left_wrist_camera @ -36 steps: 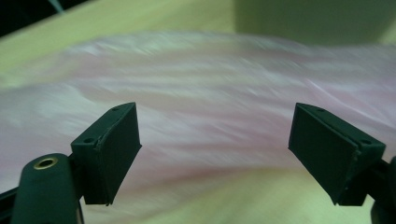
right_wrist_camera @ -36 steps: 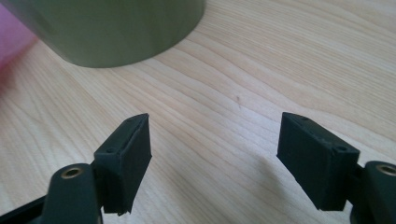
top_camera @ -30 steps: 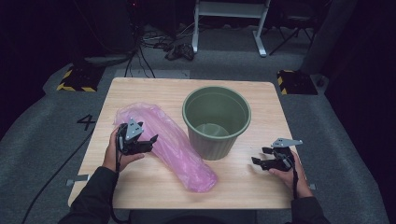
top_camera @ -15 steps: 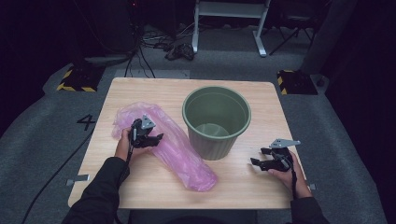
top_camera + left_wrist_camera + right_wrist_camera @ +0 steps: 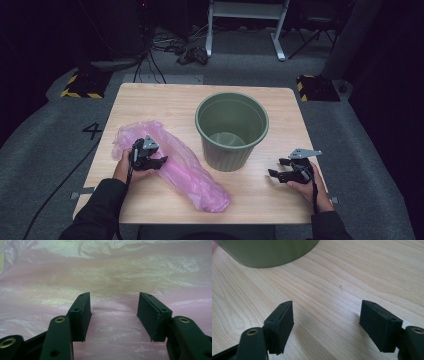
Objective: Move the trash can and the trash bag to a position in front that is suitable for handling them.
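Hovering low over a crinkled pink plastic bag (image 5: pixel 175 167), the left gripper (image 5: pixel 156 161) shows jaws parted to a middling gap that have just been closing, with the film spread beneath and between them; whether the pads (image 5: pixel 81 313) already press on it cannot be told. The bag, a thin, glossy, translucent sleeve creased all over, lies slantwise across the left half of the pale wood-grain table (image 5: pixel 165 102), one end bunched near the left edge, the other tapering toward the front. Just beside it, at mid-table, stands an olive-green plastic bin (image 5: pixel 231 129), round, ribbed on its wall and narrowing toward its base. At the table's front right the right gripper (image 5: pixel 278 168) sits with its jaws wide apart, bare wood between its black, block-shaped pads (image 5: pixel 280 325) and nothing held. Against the high view of a second ago, the left hand has come down and shifted onto the bag's upper part, while the right hand, the bin and the bag lie as before.
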`<action>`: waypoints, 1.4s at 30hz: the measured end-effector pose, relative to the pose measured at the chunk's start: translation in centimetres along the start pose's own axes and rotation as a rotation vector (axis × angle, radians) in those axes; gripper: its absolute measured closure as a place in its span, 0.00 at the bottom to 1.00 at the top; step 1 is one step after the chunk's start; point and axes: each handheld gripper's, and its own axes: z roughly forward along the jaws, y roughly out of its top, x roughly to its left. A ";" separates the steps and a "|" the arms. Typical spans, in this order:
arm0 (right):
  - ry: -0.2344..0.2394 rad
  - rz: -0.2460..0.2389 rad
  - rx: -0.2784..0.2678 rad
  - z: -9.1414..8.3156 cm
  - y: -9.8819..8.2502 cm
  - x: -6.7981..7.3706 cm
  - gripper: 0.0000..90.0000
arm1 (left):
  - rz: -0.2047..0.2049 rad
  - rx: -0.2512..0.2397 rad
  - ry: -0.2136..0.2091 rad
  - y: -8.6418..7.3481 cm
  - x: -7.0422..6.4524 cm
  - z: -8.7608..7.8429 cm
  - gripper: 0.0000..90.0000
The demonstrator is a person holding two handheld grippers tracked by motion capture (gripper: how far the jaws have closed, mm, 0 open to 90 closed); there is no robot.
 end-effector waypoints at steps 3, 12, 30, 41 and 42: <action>0.000 0.001 -0.001 0.0 0.0 0.0 0.30 | 0.013 0.016 -0.008 -0.7 -0.7 -0.8 0.38; -0.001 0.000 -0.001 0.0 0.0 0.0 0.30 | 0.123 -0.099 -0.025 -3.2 -2.0 -5.9 0.19; 0.011 -0.006 0.000 0.2 0.2 0.3 0.31 | 0.244 -0.089 -0.149 -2.7 -7.5 -3.6 0.27; 0.011 -0.015 -0.001 0.4 0.2 0.5 0.31 | 0.264 -0.061 -0.162 -0.8 -10.0 -1.1 0.33; 0.011 -0.015 -0.001 0.4 0.2 0.5 0.31 | 0.264 -0.065 -0.161 -0.5 -10.3 -0.9 0.33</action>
